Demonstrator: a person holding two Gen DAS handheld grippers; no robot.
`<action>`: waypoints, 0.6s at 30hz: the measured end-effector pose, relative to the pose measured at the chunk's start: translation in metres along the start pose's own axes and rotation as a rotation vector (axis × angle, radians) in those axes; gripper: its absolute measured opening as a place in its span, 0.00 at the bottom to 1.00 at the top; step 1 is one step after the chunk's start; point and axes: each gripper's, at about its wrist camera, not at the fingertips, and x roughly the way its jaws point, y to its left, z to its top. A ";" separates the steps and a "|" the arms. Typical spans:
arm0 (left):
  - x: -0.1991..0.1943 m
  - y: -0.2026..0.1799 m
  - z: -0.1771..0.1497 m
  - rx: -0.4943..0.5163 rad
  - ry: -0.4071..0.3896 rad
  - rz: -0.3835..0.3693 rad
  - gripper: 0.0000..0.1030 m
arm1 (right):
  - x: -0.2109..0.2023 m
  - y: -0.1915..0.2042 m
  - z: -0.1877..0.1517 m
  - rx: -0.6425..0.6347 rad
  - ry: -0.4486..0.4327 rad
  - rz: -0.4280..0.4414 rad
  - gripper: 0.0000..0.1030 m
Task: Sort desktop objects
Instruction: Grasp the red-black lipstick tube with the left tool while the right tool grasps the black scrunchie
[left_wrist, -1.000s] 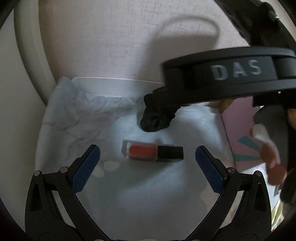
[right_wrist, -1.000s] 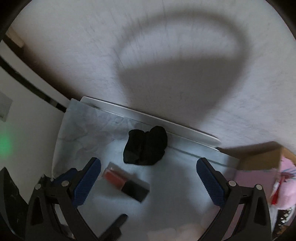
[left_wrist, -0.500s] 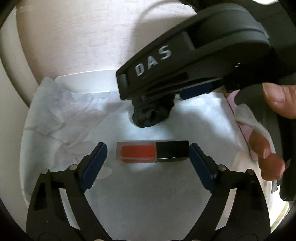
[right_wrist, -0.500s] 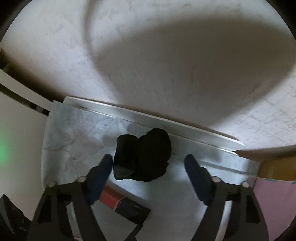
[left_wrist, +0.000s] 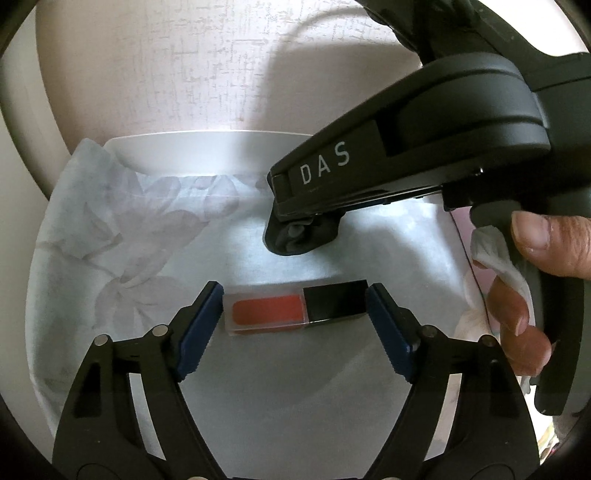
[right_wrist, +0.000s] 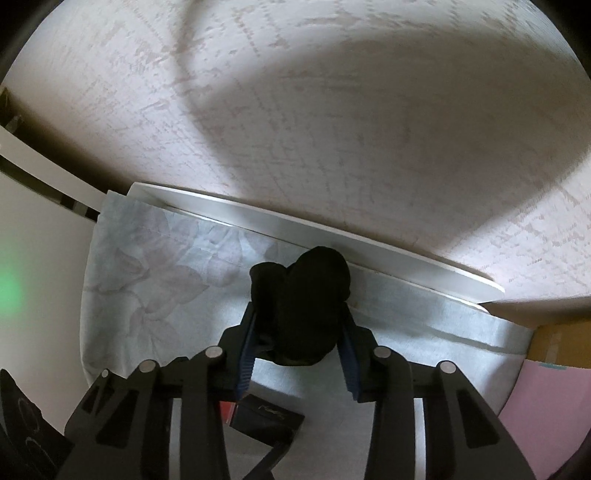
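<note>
A clear tube with red fill and a black cap (left_wrist: 297, 307) lies flat on the pale floral cloth (left_wrist: 129, 236). My left gripper (left_wrist: 294, 321) has closed on it, one blue pad at each end. A bundle of black fabric (right_wrist: 301, 295) sits farther back near the white board. My right gripper (right_wrist: 297, 350) is shut on that bundle; in the left wrist view its black body marked DAS (left_wrist: 388, 166) covers most of the bundle (left_wrist: 301, 236). The tube's cap also shows low in the right wrist view (right_wrist: 267, 415).
A white board (right_wrist: 332, 236) lies under the cloth against a textured wall (right_wrist: 332, 110). A pink sheet (right_wrist: 546, 406) and a brown cardboard edge (right_wrist: 557, 339) lie at the right. A person's fingers with a white tissue (left_wrist: 495, 254) hold the right gripper's handle.
My left gripper has moved in and closed onto the ends of the red tube. My right gripper has come down and closed on the black fabric bundle.
</note>
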 end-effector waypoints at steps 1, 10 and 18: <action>0.000 -0.001 0.000 -0.003 0.004 0.003 0.78 | 0.000 0.000 0.000 -0.002 0.004 0.000 0.35; 0.006 -0.009 0.000 -0.021 -0.002 0.011 0.86 | -0.002 0.000 -0.002 -0.020 0.017 0.001 0.35; 0.004 -0.014 -0.005 -0.028 -0.030 -0.019 0.79 | -0.005 -0.001 -0.007 -0.011 -0.001 0.008 0.21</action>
